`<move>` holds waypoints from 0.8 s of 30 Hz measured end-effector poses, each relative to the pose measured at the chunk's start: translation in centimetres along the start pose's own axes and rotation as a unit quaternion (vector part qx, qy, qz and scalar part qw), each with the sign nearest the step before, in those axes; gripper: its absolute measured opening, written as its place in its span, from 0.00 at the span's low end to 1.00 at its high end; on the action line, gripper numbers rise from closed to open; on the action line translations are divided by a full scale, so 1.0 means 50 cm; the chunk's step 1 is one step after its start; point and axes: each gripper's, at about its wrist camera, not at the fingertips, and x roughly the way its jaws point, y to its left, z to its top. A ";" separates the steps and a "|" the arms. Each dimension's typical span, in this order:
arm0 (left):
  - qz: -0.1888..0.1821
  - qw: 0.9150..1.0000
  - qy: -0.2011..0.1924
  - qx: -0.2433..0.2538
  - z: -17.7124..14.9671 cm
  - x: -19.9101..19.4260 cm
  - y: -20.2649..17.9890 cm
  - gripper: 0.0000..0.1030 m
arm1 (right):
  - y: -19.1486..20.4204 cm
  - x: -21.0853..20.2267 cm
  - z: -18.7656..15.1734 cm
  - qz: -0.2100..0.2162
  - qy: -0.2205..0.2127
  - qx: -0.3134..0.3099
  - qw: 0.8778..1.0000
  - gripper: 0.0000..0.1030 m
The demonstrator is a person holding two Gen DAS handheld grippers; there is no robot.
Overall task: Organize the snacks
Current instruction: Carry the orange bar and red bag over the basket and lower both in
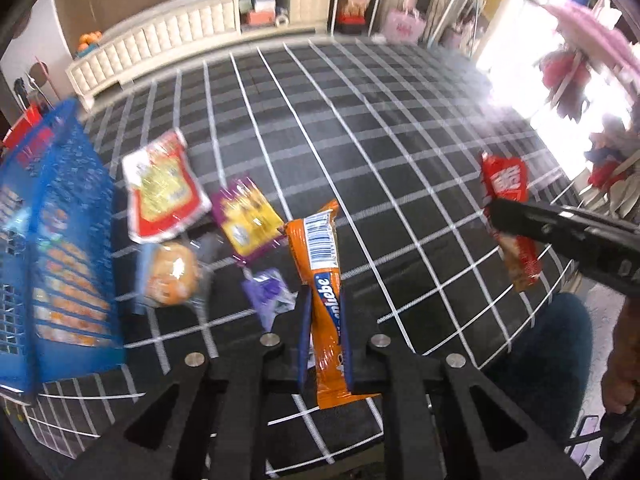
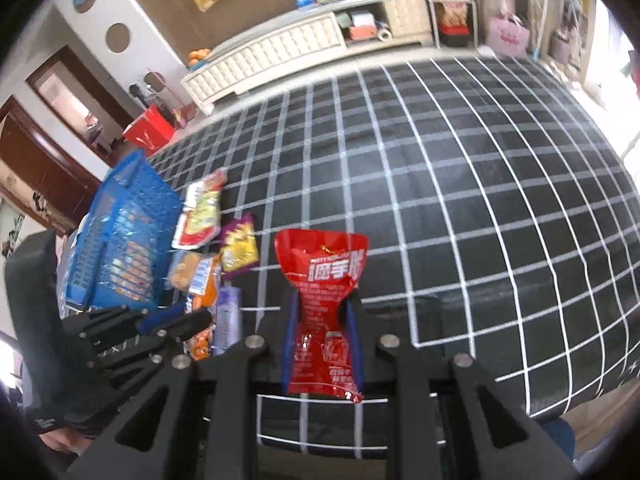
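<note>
In the left wrist view my left gripper (image 1: 325,304) is shut on an orange snack packet (image 1: 320,240), held lengthwise above the checked tablecloth. A blue basket (image 1: 60,240) stands at the left. Beside it lie a red-and-white pouch (image 1: 160,188), a purple-and-yellow packet (image 1: 248,220), a wrapped bun (image 1: 172,272) and a small lilac packet (image 1: 268,296). My right gripper (image 2: 322,308) is shut on a red packet (image 2: 324,276), raised over the table's near side. That red packet (image 1: 506,184) and the right gripper (image 1: 500,216) also show at the right of the left wrist view.
A cream cabinet (image 2: 280,48) runs along the far wall behind the black checked table (image 2: 480,200). A red bag (image 2: 150,128) sits on the floor past the blue basket (image 2: 120,232). A blue seat (image 1: 560,340) is near the table's right edge.
</note>
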 end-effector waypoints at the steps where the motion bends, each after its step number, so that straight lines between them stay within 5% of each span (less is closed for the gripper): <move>1: 0.000 1.000 -0.012 -0.004 0.000 -0.024 0.013 0.11 | 0.019 -0.007 0.005 0.001 -0.004 -0.008 1.000 0.25; 14: 0.048 0.991 -0.116 -0.053 -0.031 -0.279 0.231 0.11 | 0.313 -0.051 0.060 0.060 -0.045 -0.114 0.991 0.26; 24: 0.074 0.984 -0.132 -0.094 -0.068 -0.336 0.384 0.11 | 0.482 0.005 0.067 0.086 -0.037 -0.168 0.981 0.26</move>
